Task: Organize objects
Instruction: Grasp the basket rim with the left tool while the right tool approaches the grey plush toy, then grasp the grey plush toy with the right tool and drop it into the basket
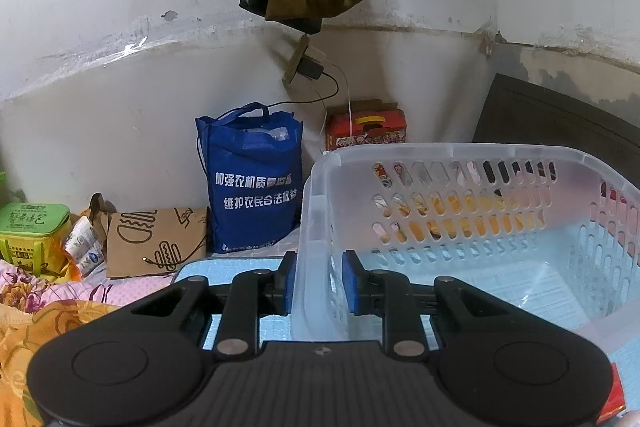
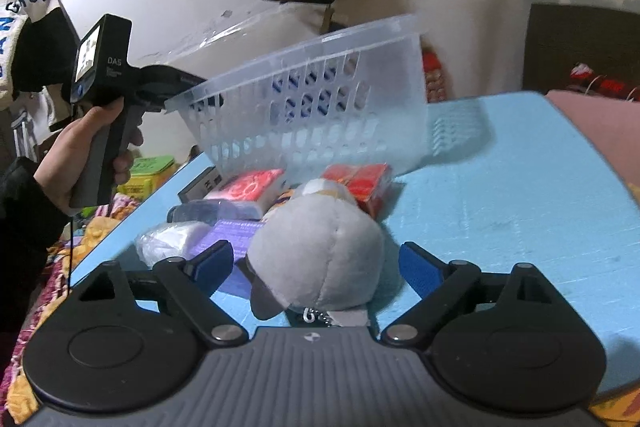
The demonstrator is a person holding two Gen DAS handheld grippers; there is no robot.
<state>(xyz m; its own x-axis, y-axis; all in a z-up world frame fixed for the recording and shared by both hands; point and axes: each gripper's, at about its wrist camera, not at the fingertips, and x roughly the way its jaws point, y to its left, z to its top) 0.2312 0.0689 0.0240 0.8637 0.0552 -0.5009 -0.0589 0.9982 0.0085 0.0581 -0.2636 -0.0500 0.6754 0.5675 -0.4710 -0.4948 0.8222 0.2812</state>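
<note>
A translucent slotted plastic basket stands on a light blue mat. My left gripper is shut on its near left wall, one blue pad on each side. In the right wrist view the basket hangs tilted over the mat, with a hand holding the left gripper at its rim. A grey plush toy lies between the pads of my right gripper. That gripper is open and its pads stand clear of the toy on both sides.
Red packs, a pink pack, a purple packet and a clear plastic bag lie under and before the basket. A blue tote, red box, paper bag and green box line the wall.
</note>
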